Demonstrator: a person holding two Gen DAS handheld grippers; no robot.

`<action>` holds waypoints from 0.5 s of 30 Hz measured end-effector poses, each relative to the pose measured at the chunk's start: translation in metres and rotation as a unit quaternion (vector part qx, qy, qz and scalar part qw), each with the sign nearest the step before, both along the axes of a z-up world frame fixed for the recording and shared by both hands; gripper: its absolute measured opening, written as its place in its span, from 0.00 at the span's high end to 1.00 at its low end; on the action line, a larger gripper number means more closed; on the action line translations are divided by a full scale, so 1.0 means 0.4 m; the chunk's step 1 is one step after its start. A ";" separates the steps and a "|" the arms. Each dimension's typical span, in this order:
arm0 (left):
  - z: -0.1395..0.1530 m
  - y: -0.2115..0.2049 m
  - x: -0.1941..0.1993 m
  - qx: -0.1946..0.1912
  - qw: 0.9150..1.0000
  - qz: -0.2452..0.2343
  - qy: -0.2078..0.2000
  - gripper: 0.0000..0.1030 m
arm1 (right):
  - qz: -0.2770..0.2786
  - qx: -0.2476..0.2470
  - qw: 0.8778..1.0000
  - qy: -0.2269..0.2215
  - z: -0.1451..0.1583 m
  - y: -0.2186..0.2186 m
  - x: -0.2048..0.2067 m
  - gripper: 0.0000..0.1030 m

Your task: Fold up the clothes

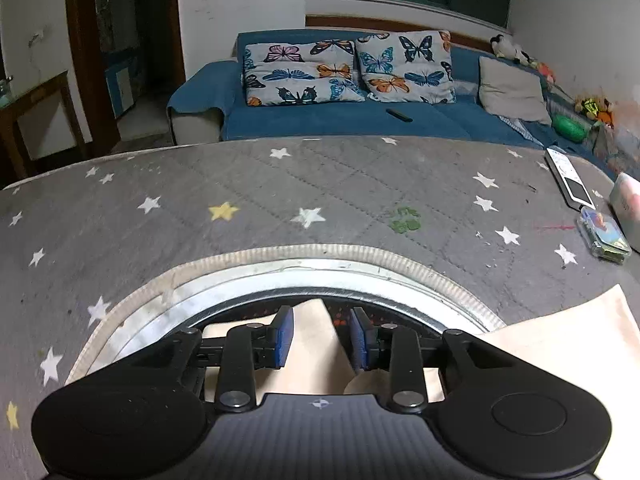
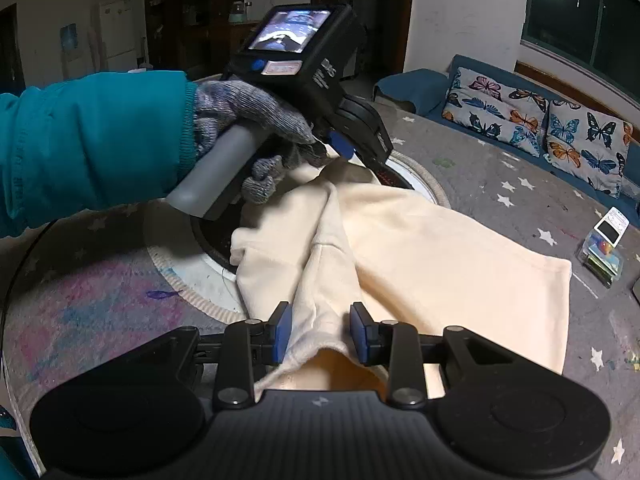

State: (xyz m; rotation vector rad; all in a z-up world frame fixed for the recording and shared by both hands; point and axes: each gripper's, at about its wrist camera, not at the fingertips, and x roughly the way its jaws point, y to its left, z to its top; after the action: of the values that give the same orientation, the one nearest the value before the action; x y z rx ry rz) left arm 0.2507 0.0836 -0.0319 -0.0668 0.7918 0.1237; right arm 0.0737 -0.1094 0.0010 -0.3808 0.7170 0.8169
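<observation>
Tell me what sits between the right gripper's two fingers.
A raised fold of the cream garment runs between the right gripper fingers, seen in the right wrist view; whether the pads press it is unclear.

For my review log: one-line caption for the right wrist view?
Right gripper straddles a cream garment on a star-patterned table cover, gloved left hand working opposite.

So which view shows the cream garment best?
The right wrist view: the cream garment lies spread over the star-patterned cover, folds and edges visible. The left wrist view shows only a strip between the left gripper pads and one corner.
</observation>
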 end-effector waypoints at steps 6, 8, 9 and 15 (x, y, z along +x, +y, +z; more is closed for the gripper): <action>0.003 0.032 -0.012 -0.005 1.000 0.017 -0.012 0.96 | -0.011 -0.001 1.000 0.002 -0.010 -0.001 0.009 0.70; 0.015 0.056 -0.035 -0.012 0.999 0.032 -0.028 0.96 | -0.011 -0.002 1.000 0.000 -0.011 -0.001 0.006 0.74; 0.025 0.071 -0.050 -0.019 0.998 0.040 -0.037 0.97 | -0.011 -0.002 1.000 -0.001 -0.010 -0.001 0.004 0.77; 0.101 0.163 -0.156 -0.053 0.990 0.087 -0.093 0.97 | -0.016 -0.006 1.000 -0.010 -0.005 0.007 -0.013 0.78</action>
State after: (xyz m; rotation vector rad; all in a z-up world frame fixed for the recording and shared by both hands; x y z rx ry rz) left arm 0.1881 0.1490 0.0084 -0.2453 0.6039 0.2372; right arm 0.0683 -0.1064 -0.0010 -0.3859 0.7076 0.7773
